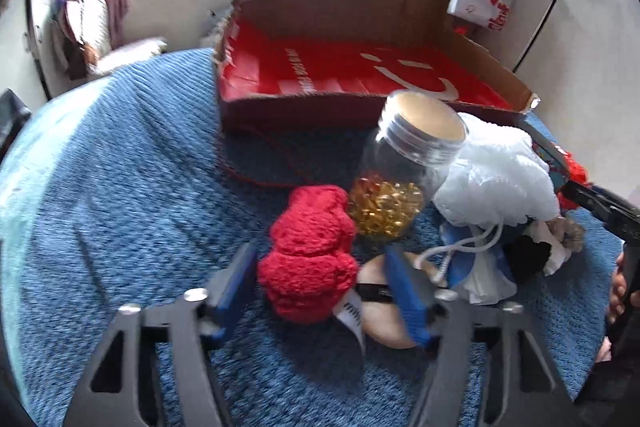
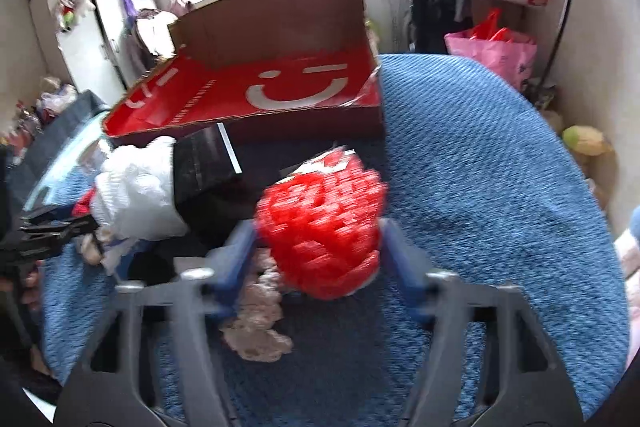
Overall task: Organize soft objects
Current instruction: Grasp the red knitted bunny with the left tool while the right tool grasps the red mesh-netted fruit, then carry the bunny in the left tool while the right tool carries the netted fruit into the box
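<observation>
Soft red knit toy (image 1: pixel 306 255) lies on the blue bedspread (image 1: pixel 120 167), near the cardboard box (image 1: pixel 360 75), between the half-open fingers of the left hand-held gripper (image 1: pixel 320 291), untouched. Right hand-held gripper (image 2: pixel 318 251) brackets a red mesh pouf (image 2: pixel 320 227). Both look light and squashy; pinch mid-body.

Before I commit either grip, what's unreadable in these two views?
- Left wrist: red knit toy covers the beige thing behind it; tag print too small.
- Right wrist: red mesh ball is motion-blurred, pad contact unclear.
- Right wrist: white knit hides the pile behind.
</observation>
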{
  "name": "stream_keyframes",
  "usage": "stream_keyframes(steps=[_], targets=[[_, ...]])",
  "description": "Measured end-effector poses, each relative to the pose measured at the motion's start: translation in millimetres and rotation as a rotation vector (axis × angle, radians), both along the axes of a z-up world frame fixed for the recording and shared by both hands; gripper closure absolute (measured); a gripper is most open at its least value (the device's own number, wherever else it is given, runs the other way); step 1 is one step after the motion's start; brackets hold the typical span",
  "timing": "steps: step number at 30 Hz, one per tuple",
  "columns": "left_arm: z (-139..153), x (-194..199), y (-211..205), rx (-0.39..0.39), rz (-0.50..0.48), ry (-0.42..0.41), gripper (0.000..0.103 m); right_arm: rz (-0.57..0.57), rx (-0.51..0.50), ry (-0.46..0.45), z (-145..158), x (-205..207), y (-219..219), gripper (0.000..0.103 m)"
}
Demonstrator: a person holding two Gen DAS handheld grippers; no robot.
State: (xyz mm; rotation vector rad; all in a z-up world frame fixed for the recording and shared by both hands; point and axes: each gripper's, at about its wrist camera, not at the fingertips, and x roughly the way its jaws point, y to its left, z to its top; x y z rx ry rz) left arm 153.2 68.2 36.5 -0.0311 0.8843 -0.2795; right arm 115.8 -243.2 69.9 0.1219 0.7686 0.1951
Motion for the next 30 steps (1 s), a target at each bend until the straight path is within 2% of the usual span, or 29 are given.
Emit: stream_keyframes(steps=[1, 3, 10, 21, 30], targets=[[-0.5, 0.1, 1.1, -0.012, -0.004, 0.002, 0.056, 0.009, 0.006, 0.001, 0.0, -0.8, 0.2, 0.054], [1.0, -3.2, 1.7, -0.018, -0.005, -0.007, 0.058, 0.012, -0.013, -0.015, 1.8, -4.3, 2.3, 0.057], [7.9, -25.7, 5.1, 0.016, 0.004, -0.053, 0.058, 0.008, -0.032, -0.056, 9.8, -16.6, 5.2, 0.058], [17.4, -49.4, 18.3, 0.003, 0.025, -0.078, 0.058, 0.022, -0.023, -0.086, 19.1, -37.2, 9.0, 0.058], [24.3, -34.7, 24.6, 0.018, 0.03, -0.074, 0.059, 0.01, -0.044, -0.073, 19.0, -25.9, -0.9, 0.058]])
